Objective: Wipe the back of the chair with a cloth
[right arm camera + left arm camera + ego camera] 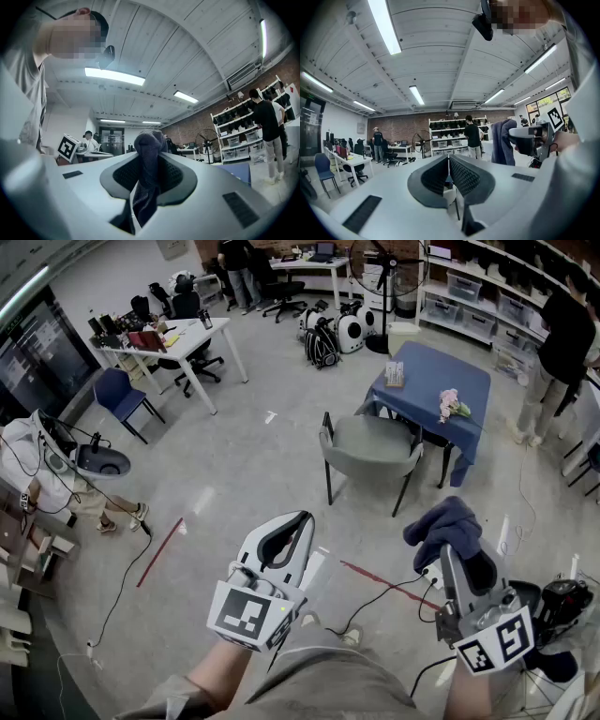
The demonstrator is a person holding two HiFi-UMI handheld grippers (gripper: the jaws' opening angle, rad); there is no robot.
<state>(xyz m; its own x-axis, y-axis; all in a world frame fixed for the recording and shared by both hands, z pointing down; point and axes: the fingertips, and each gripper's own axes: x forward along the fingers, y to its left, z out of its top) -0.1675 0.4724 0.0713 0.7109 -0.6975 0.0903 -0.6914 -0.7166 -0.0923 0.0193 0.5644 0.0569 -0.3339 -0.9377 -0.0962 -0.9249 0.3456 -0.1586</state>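
A grey armchair [373, 448] stands on the floor a few steps ahead, its curved back turned toward me. In the head view my right gripper [454, 542] is shut on a dark blue cloth [444, 526] that bunches above its jaws. The right gripper view shows that cloth [148, 161] pinched between the black pads and hanging down. My left gripper [289, 532] is held level at lower centre, shut with nothing in it; its pads [461, 175] meet in the left gripper view, where the cloth [502, 142] and right gripper [533, 138] appear at right.
A table with a blue cover [441, 381] stands just behind the chair. Red tape [384, 580] and black cables [384, 594] lie on the floor between me and the chair. A seated person [42, 479] is at left, a standing person [558, 357] at right by shelves.
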